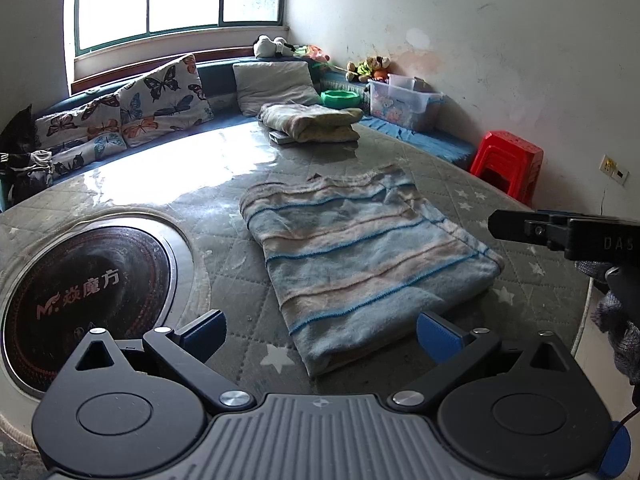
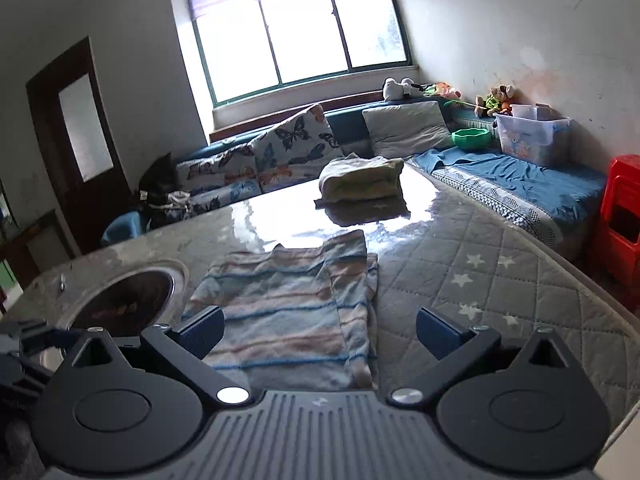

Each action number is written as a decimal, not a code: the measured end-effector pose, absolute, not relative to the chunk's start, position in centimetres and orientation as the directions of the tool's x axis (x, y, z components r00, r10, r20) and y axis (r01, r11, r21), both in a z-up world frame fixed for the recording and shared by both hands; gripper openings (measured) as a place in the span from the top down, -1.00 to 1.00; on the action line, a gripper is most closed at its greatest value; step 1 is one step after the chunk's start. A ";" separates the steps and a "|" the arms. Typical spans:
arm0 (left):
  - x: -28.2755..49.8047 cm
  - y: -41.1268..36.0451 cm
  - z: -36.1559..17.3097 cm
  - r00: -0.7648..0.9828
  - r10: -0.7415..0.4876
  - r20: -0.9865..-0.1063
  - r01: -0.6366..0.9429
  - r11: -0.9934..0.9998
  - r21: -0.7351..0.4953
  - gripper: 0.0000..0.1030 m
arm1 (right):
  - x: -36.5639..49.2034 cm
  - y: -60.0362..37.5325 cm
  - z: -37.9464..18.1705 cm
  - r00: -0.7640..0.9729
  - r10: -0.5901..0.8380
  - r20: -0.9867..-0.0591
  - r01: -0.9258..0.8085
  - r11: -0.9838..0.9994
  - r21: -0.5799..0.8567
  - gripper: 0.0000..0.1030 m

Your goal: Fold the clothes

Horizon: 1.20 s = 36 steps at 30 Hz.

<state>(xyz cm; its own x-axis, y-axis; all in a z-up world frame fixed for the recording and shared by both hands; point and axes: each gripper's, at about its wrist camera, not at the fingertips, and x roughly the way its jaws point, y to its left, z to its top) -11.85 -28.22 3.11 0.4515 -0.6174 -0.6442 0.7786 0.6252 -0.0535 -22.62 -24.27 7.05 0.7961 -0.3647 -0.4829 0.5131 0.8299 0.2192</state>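
A blue and beige striped garment (image 1: pixel 360 256) lies folded into a rough rectangle on the quilted table (image 1: pixel 500 184). My left gripper (image 1: pixel 320 338) hovers open just before its near edge, nothing between the blue pads. The right gripper's black body (image 1: pixel 560 232) reaches in from the right edge of the left wrist view, held by a gloved hand. In the right wrist view the same garment (image 2: pixel 288 312) lies flat under my right gripper (image 2: pixel 320 332), which is open and empty above its near part. A second folded cloth (image 1: pixel 312 122), pale yellow and grey, rests at the table's far side.
A round black hotplate (image 1: pixel 84 300) is set into the table on the left. Butterfly-print cushions (image 1: pixel 132 112), a grey pillow (image 1: pixel 276 80), a green bowl (image 1: pixel 340 98) and a clear storage box (image 1: pixel 400 104) line the bench beyond. A red plastic stool (image 1: pixel 508 164) stands at right.
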 end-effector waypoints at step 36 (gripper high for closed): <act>-12.2 -28.8 0.3 0.420 -0.500 -0.758 0.750 0.662 -0.021 -1.00 | -24.0 -21.9 3.1 0.726 -0.367 -0.581 0.548 0.820 0.166 -1.00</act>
